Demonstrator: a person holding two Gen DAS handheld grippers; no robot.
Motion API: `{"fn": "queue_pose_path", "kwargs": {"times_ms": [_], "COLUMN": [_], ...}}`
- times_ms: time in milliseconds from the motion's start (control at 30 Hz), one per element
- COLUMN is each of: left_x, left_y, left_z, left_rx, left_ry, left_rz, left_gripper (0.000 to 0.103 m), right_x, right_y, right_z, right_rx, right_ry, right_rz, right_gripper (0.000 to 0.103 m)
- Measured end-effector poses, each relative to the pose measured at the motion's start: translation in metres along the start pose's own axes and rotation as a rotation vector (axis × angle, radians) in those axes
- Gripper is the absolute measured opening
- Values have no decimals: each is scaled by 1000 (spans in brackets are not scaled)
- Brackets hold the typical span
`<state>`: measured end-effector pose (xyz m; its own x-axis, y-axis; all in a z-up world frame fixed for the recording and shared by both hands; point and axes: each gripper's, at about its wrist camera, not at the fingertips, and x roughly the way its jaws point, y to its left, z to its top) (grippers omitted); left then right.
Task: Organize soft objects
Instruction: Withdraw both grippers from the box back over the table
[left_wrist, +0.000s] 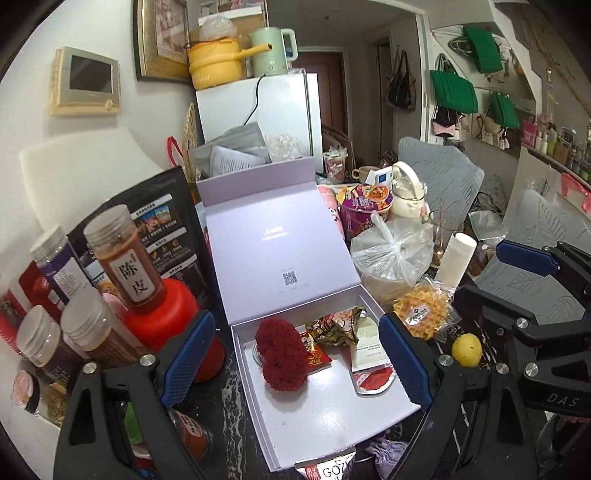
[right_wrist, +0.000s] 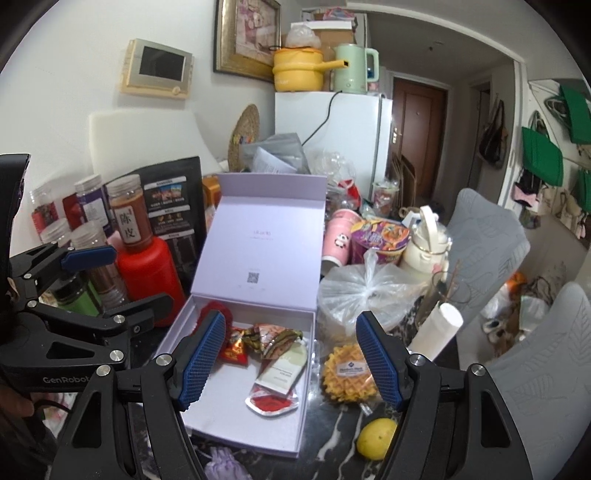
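Between picks: both grippers, left (left_wrist: 299, 362) & right (right_wrist: 291, 360), spread, empty over open lilac cardboard box (left_wrist: 332, 413). Next grab small lilac fabric pouch (right_wrist: 221, 465) in front of it.

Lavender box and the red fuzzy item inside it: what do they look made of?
The lavender box looks like rigid paperboard with a matte, smooth finish: crisp folded edges, a hinged lid standing open, small print on its inner face. The red fuzzy item looks like chenille or plush yarn: a deep, tufted pile with no sheen and a lumpy soft outline. Its exact fibre cannot be told.
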<state>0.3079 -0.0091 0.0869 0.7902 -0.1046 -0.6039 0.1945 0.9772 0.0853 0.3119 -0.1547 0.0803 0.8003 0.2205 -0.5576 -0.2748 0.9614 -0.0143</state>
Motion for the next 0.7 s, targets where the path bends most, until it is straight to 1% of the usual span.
{"fn": "queue_pose_path", "kwargs": {"times_ms": [133,333,533,600,700], "left_x": [-22,-48,-73,-79,-88], "left_y": [-1,-3,-4,-5,-7], "left_z": [-3,-13,-33,-40,-51], "left_rx": [-1,-4,-17,-18,-15], "left_ry": [-32,-58,-71,-68,-74], "left_rz": [2,-3,-27,-28,-25], "left_gripper": [91,92,92,99,99], "right_x": [-21,-49,-73,-82,-92], "right_y": [5,14,23,27,31], "right_z": [0,-5,-21,-29,-39], "right_rx": [-5,-14,-7,-8,-6], "right_ry": [-30,-63,-84,-89,-93], "right_rz": [-3,-3,3,6,10], "right_gripper": [74,76,79,79,81]}}
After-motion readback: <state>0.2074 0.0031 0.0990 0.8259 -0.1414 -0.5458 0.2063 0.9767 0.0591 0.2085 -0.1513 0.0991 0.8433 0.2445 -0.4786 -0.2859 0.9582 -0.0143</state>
